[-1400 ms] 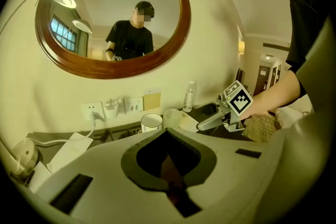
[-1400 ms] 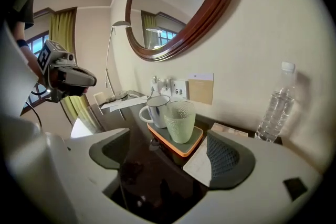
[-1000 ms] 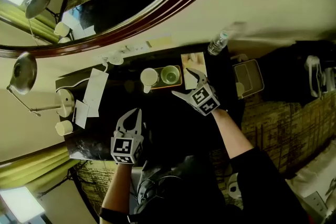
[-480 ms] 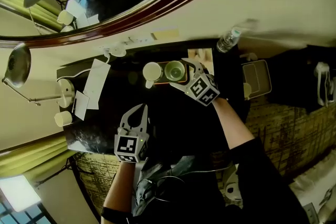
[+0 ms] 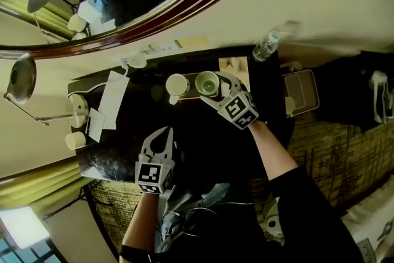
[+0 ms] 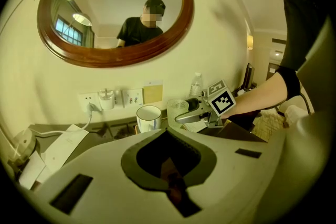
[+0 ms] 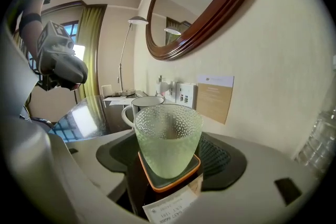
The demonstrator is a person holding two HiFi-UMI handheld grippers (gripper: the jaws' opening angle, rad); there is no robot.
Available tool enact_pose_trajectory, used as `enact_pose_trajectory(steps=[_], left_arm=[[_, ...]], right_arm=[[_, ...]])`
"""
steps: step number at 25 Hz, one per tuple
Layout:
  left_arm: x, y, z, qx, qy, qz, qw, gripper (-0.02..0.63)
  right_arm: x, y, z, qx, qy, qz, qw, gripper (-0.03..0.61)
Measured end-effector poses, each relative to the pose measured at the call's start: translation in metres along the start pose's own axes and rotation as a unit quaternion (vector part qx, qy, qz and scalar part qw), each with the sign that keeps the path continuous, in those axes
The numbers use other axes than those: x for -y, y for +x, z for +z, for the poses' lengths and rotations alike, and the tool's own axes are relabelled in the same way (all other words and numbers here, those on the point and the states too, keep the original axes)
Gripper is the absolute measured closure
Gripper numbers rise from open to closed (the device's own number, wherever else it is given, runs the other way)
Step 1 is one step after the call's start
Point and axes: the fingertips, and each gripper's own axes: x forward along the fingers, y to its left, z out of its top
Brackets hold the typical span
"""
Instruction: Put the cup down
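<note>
A green dimpled glass cup [image 7: 168, 139] stands upright on a small orange-rimmed tray [image 7: 157, 186] at the back of the dark desk [image 5: 197, 132]. My right gripper [image 7: 169, 152] reaches round it, one pad on each side. Its jaws have just been closing with the cup between them, and the pads stand close to the glass without clearly pressing on it. The head view shows the cup [image 5: 208, 81] just ahead of the right gripper [image 5: 217, 88]. My left gripper [image 5: 162, 132] hovers shut and empty over the desk's near side.
A white mug [image 5: 177, 84] stands just left of the cup. A water bottle [image 5: 265, 46] and a card [image 5: 237, 64] are to the right, papers [image 5: 111, 101] and a lamp [image 5: 21, 77] to the left. The wall with a round mirror and sockets rises right behind.
My right gripper has moved forward from beside the tray until its jaws sit around the cup, and the jaws have narrowed. The left gripper has stayed put.
</note>
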Motion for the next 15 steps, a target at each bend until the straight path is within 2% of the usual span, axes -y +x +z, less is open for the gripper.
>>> enact_pose_trajectory(steps=[8, 15], left_arm=[[-0.004, -0.018, -0.005, -0.003, 0.016, -0.011, 0.9998, 0.611], [0.001, -0.032, 0.012, 0.004, 0.013, -0.037, 0.9992, 0.612]], right_arm=[[-0.004, -0.050, 0.015, 0.017, 0.032, -0.060, 0.998, 0.207], [-0.028, -0.103, 0.000, -0.003, 0.080, -0.133, 0.988, 0.207]])
